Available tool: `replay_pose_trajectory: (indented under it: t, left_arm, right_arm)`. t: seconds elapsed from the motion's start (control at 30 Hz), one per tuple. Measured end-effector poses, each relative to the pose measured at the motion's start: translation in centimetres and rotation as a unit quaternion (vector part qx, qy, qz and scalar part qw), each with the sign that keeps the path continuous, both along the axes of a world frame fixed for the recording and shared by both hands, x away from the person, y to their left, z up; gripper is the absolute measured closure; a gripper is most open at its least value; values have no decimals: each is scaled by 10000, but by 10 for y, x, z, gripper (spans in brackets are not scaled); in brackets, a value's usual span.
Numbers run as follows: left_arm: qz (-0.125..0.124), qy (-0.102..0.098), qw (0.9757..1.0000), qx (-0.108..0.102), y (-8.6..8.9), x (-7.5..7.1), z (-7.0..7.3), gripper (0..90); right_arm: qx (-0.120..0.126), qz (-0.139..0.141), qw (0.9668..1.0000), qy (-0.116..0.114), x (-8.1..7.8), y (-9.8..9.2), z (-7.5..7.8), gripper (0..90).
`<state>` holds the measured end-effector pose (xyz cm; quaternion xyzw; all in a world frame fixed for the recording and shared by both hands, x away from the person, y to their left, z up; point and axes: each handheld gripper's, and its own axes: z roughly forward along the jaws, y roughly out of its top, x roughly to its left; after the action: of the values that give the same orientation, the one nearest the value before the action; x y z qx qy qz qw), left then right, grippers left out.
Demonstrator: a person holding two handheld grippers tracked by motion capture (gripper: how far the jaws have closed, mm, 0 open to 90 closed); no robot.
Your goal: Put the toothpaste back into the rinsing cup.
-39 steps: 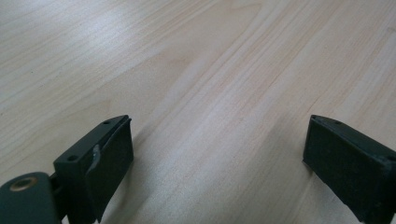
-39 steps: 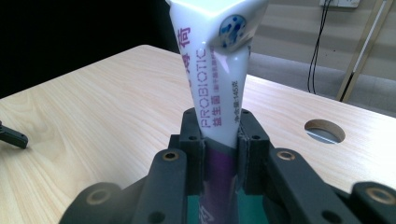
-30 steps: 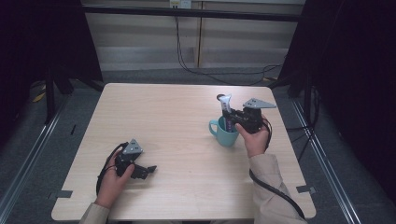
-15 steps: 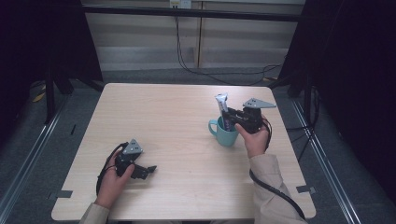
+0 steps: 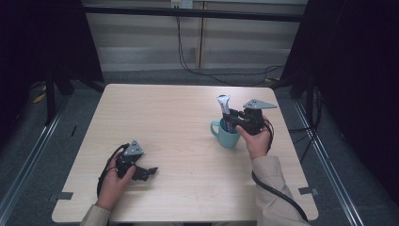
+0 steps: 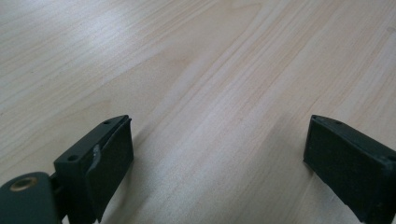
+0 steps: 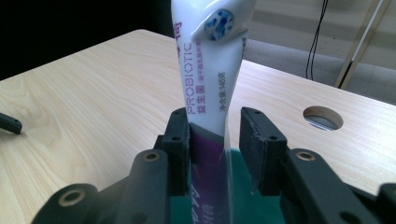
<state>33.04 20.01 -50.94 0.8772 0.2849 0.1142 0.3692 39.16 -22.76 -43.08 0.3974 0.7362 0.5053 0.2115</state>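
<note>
A tube (image 7: 208, 84) is stood upright in the teal mug (image 5: 229, 134) at the bench's (image 5: 179, 117) right side, with the right claw (image 7: 215, 142) set around it, one jaw touching, the other slightly clear. Releasing or lifting seems in hand; a straight withdrawal is called for. The left claw (image 6: 217, 158) rests apart, empty.

I'm seeing a light wood table (image 5: 188, 122) w/ a cable hole near its far right edge; a teal mug (image 5: 227, 135) is sitting on it, right of center.
</note>
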Motion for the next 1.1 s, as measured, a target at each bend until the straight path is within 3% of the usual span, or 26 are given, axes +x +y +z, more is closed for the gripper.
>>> replay_pose_trajectory:
  t: [0.87,1.1]
  left_arm:
    - [11,2,10000,-11,0,0,0,79]
    - [12,1,10000,-13,0,0,0,80]
  right_arm:
    - [-475,116,9978,451,2,8,7,253]
    - [-456,144,9976,498,1,7,8,191]
